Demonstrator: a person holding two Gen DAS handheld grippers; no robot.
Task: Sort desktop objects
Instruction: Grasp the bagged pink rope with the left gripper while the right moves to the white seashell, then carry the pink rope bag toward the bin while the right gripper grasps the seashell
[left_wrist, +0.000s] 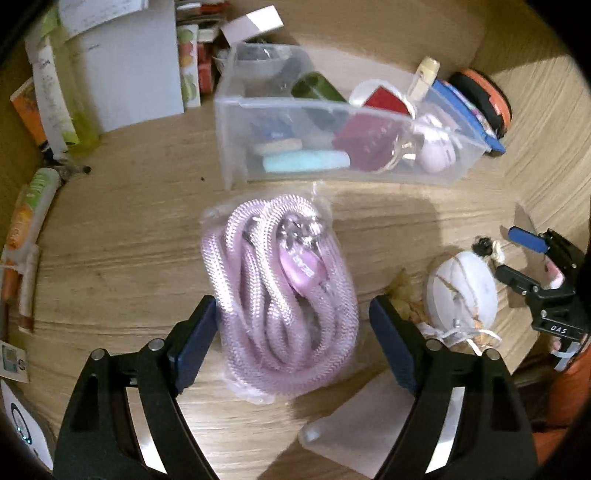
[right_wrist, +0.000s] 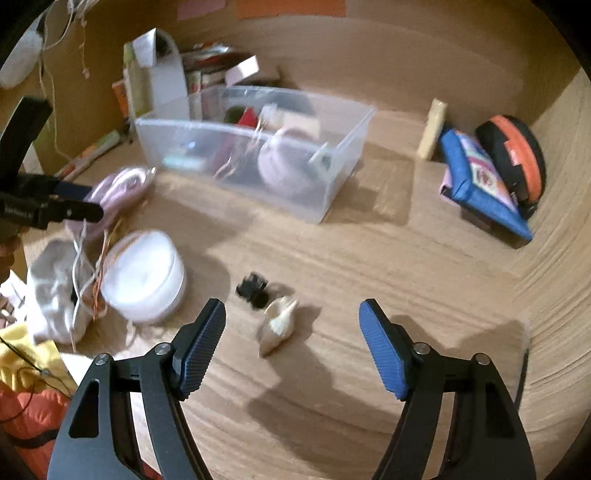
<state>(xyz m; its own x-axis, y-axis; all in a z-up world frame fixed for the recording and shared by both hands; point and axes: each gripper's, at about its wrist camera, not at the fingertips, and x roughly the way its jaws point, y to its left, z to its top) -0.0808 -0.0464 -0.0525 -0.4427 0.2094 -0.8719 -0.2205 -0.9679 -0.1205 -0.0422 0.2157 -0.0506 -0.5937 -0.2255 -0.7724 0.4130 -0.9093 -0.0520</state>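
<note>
A pink braided cord in a clear plastic bag (left_wrist: 280, 291) lies on the wooden desk. My left gripper (left_wrist: 295, 314) is open with its jaws on either side of the bag, not closed on it. A clear plastic bin (left_wrist: 332, 122) holding several small items stands just beyond; it also shows in the right wrist view (right_wrist: 258, 147). My right gripper (right_wrist: 291, 325) is open and empty above a cream seashell (right_wrist: 277, 325) and a small black part (right_wrist: 253, 290). The left gripper shows at the left edge of the right wrist view (right_wrist: 74, 201), over the pink bag (right_wrist: 118, 192).
A white round tin with string (right_wrist: 144, 277) and a white pouch (right_wrist: 55, 291) lie left of the shell. A blue booklet (right_wrist: 484, 184), an orange-black case (right_wrist: 513, 155) and a cream bar (right_wrist: 432, 129) lean on the right wall. Tubes and boxes (left_wrist: 48, 92) crowd the back left.
</note>
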